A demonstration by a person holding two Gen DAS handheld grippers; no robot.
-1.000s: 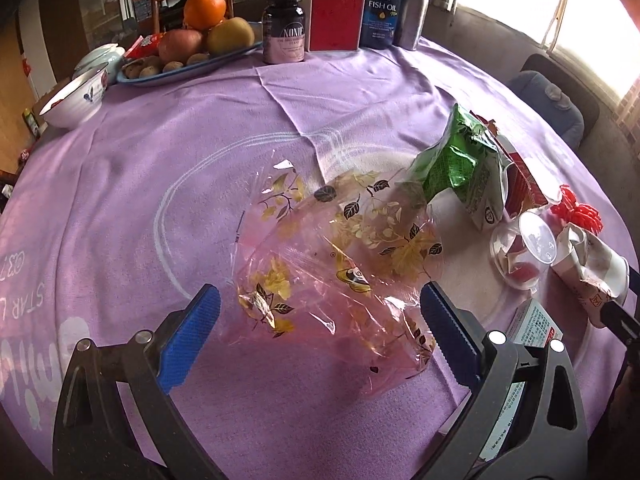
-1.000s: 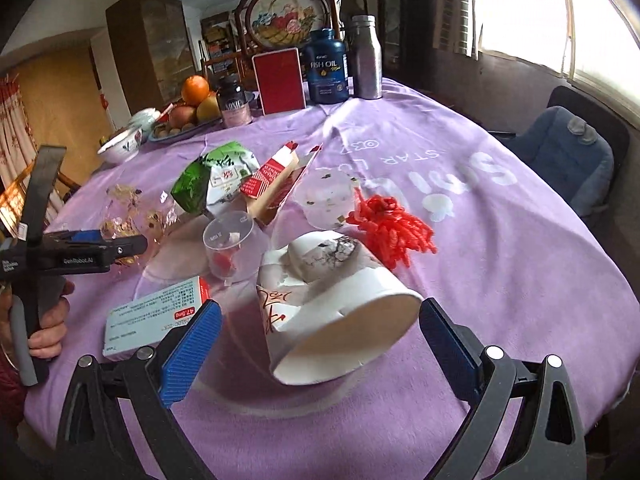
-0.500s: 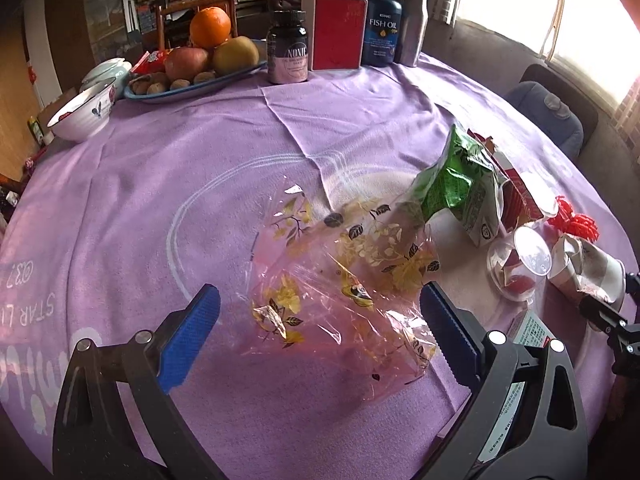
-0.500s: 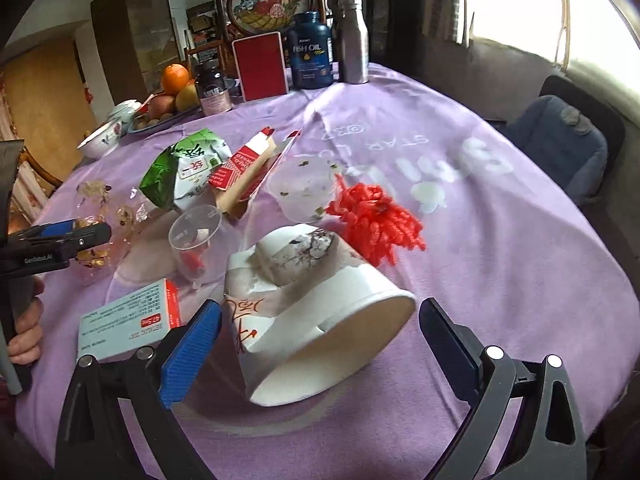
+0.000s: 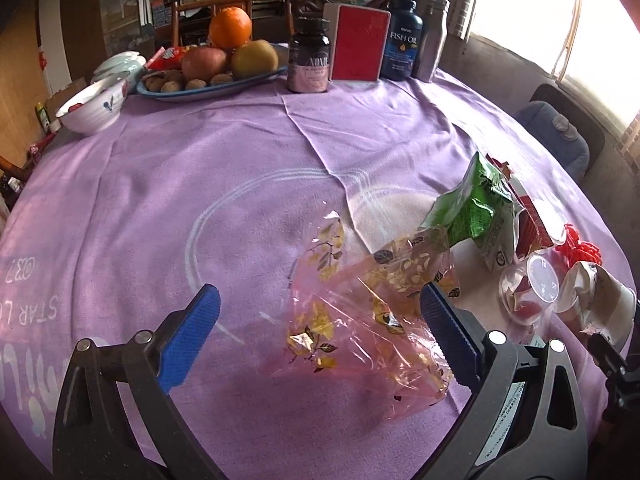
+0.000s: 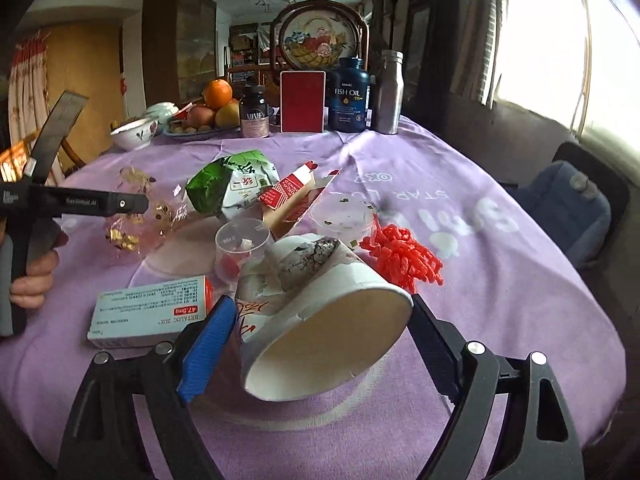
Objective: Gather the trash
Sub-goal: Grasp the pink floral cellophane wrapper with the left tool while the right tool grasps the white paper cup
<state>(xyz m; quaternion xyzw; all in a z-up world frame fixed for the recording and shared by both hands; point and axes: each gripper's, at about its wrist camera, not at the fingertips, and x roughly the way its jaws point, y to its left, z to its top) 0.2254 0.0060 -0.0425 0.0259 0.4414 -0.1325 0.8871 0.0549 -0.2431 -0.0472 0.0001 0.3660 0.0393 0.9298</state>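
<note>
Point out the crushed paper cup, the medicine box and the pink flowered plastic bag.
crushed paper cup [image 6: 320, 320], right wrist view, on its white outer wall near the open rim.
medicine box [image 6: 148, 312], right wrist view, on its printed top face.
pink flowered plastic bag [image 5: 360, 320], left wrist view, on its crinkled middle.

A lilac tablecloth [image 5: 168, 184] with faint white lettering lay under everything. The crumpled plastic bag [image 5: 368, 320] was clear pink, printed with yellow and dark leaves. A packet [image 6: 232, 188] was green and white, the carton [image 6: 294, 192] red and white, the paper cup [image 6: 320, 312] white with grey marks. The netting [image 6: 400, 258] was bright red. Both grippers' pads [image 6: 206, 350] were blue.
</note>
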